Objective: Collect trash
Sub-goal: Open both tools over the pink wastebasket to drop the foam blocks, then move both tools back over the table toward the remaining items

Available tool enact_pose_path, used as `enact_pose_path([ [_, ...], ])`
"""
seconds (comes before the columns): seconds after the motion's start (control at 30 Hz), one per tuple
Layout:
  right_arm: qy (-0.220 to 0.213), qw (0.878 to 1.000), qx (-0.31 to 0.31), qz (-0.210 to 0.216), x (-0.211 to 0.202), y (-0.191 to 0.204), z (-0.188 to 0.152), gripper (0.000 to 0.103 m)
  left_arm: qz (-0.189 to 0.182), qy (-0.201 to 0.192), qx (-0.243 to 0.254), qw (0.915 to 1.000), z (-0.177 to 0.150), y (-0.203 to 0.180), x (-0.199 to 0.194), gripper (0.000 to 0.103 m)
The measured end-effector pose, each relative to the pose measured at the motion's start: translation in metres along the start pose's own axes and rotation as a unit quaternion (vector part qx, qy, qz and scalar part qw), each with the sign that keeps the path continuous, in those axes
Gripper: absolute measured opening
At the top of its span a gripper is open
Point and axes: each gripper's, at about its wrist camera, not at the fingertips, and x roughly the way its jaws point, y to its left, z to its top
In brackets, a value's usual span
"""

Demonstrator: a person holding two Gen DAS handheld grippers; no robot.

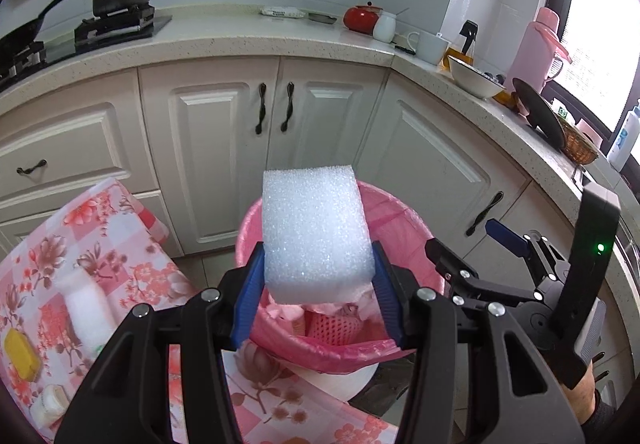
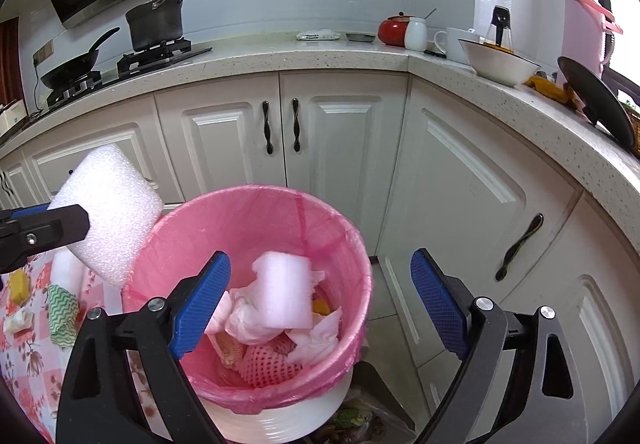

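My left gripper (image 1: 318, 256) is shut on a white foam block (image 1: 312, 220), its blue pads pressing on both sides. The block hangs over the near-left rim of a white bin with a pink liner (image 1: 404, 236). In the right wrist view the same block (image 2: 112, 212) sits left of the bin (image 2: 248, 200), with a left finger (image 2: 60, 226) across it. My right gripper (image 2: 320, 264) stands wide open above the bin's mouth with nothing between its pads. Below it a smaller white foam piece (image 2: 286, 292) lies on crumpled tissues and a pink fruit net (image 2: 264, 364). The right gripper (image 1: 464, 240) also shows beside the bin.
A table with a pink floral cloth (image 1: 60, 244) stands left of the bin, carrying a white bottle (image 1: 88, 308), a yellow item (image 1: 22, 360) and scraps. White cabinets (image 2: 340, 148) and an L-shaped counter (image 2: 320, 56) with pots and bowls lie behind. A bag of waste (image 2: 352, 420) sits on the floor.
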Motion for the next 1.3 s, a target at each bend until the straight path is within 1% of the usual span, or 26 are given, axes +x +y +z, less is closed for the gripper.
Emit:
enact_pose_path([
  [0.07, 0.0, 1.0, 0.004, -0.001, -0.002, -0.003, -0.002, 0.086, -0.004, 0.005, 0.001, 1.0, 0.0, -0.003, 0.005, 0.052],
  [0.1, 0.0, 1.0, 0.007, -0.002, -0.003, -0.006, -0.003, 0.086, -0.008, 0.009, 0.0, 0.9999, 0.0, -0.004, 0.007, 0.055],
  [0.13, 0.001, 1.0, 0.009, -0.002, -0.004, -0.008, -0.003, 0.086, -0.009, 0.012, -0.001, 0.9999, 0.0, -0.005, 0.01, 0.062],
  [0.2, -0.001, 1.0, 0.012, -0.005, -0.007, -0.012, -0.005, 0.086, -0.007, 0.015, 0.0, 0.9999, -0.001, -0.006, 0.012, 0.064],
  [0.27, -0.002, 1.0, 0.013, -0.008, -0.01, -0.015, -0.007, 0.086, -0.007, 0.016, -0.002, 0.9999, -0.004, -0.005, 0.012, 0.067],
  [0.4, -0.005, 1.0, 0.022, -0.01, -0.016, -0.02, -0.011, 0.086, -0.004, 0.013, -0.011, 0.9999, -0.011, 0.002, 0.007, 0.068],
  [0.63, -0.009, 1.0, 0.02, -0.006, -0.029, -0.014, -0.02, 0.086, 0.012, 0.001, -0.028, 0.9995, -0.033, 0.024, -0.016, 0.068],
  [0.8, -0.009, 1.0, 0.015, 0.006, -0.037, 0.0, -0.025, 0.086, 0.039, -0.011, -0.032, 0.9986, -0.05, 0.043, -0.041, 0.068],
  [0.97, -0.01, 1.0, 0.008, 0.013, -0.044, 0.015, -0.029, 0.086, 0.055, -0.024, -0.048, 0.997, -0.066, 0.064, -0.068, 0.068],
  [1.13, -0.009, 1.0, 0.003, 0.022, -0.051, 0.029, -0.034, 0.086, 0.096, -0.031, -0.055, 0.9933, -0.089, 0.088, -0.094, 0.07],
  [1.3, -0.006, 0.999, -0.009, 0.036, -0.058, 0.05, -0.041, 0.086, 0.119, -0.035, -0.086, 0.9885, -0.117, 0.119, -0.118, 0.07],
])
